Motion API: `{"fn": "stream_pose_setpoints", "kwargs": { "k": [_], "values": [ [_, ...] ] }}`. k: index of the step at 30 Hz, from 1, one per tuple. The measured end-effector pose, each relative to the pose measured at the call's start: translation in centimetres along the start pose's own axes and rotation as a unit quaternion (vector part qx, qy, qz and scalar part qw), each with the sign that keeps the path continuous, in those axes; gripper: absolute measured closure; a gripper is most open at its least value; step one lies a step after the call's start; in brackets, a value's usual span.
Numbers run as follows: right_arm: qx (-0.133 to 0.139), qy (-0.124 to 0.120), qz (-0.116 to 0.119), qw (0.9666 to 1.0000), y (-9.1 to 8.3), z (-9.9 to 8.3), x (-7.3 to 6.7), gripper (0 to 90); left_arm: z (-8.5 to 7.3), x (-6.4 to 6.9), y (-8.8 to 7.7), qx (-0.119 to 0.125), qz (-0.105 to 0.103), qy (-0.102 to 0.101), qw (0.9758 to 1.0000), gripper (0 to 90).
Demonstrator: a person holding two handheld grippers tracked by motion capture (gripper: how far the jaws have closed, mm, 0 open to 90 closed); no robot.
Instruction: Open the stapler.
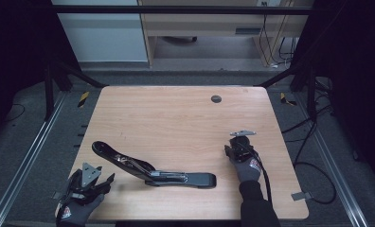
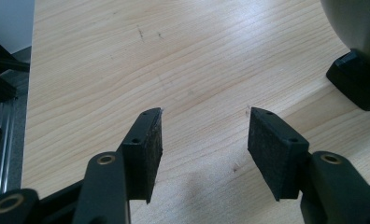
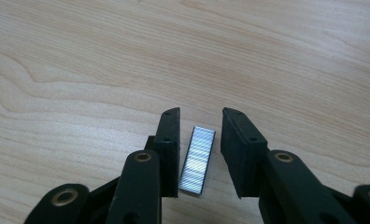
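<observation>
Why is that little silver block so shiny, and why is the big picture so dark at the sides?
In the right gripper view, the strip of staples between the open right tongs glints because its ribbed metal catches the light. In the high view, light falls on the table while the sides stay black. In the left gripper view, the stapler at the corner looks blurred.

**Stapler centre-front, staples at right**

On the table (image 1: 176,118): opened stapler (image 1: 152,168) across the near middle — one arm raised toward the left, base lying to the right. Right of it, right gripper (image 1: 236,147), a staple strip (image 3: 198,160) flat on the wood between its parted jaws, near the left-hand pad. At the near left corner — left gripper (image 1: 93,182), well apart.
</observation>
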State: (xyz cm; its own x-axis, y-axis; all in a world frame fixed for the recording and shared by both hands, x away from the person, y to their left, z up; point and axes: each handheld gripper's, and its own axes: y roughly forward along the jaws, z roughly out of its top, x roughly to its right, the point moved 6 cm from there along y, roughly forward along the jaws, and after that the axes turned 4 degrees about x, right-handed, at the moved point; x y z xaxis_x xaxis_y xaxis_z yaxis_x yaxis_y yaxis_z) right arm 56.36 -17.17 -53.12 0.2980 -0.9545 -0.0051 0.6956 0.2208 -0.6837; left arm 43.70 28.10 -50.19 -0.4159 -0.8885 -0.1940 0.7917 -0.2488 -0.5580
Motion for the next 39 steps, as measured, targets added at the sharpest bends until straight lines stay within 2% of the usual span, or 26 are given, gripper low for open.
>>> {"fn": "stream_pose_setpoints", "kwargs": {
  "k": [11, 16, 23, 27, 32, 38, 39],
  "values": [
    [-0.013, 0.002, -0.005, 0.9999, 0.3, -0.4, 0.0, 77.6, 0.0, 0.0, 0.0, 0.000, 0.000, 0.000, 1.0000, 44.6],
    [-0.003, -0.004, 0.001, 1.0000, -0.3, -0.1, 0.0, 77.9, 0.0, 0.0, 0.0, 0.001, 0.000, -0.001, 1.0000, 44.7],
    [0.026, -0.022, 0.031, 0.9989, -2.4, 0.4, 0.2, 78.0, 0.0, 0.0, -0.1, 0.000, 0.000, 0.001, 1.0000, 44.7],
    [0.044, -0.042, 0.055, 0.9967, -4.0, 0.1, 0.1, 78.0, 0.0, 0.0, 0.0, 0.001, 0.000, 0.002, 1.0000, 44.6],
    [0.049, -0.047, 0.073, 0.9950, -5.7, -0.7, 0.3, 78.0, 0.0, 0.1, -0.1, 0.000, 0.000, 0.002, 1.0000, 44.6],
    [0.047, -0.068, 0.094, 0.9922, -7.2, -2.6, 0.5, 78.0, 0.0, 0.1, 0.0, -0.002, -0.001, 0.003, 1.0000, 44.7],
    [0.047, -0.079, 0.093, 0.9915, -7.3, -3.0, 0.6, 78.0, 0.0, 0.1, 0.0, -0.002, -0.001, 0.004, 1.0000, 44.7]
  ]
}}
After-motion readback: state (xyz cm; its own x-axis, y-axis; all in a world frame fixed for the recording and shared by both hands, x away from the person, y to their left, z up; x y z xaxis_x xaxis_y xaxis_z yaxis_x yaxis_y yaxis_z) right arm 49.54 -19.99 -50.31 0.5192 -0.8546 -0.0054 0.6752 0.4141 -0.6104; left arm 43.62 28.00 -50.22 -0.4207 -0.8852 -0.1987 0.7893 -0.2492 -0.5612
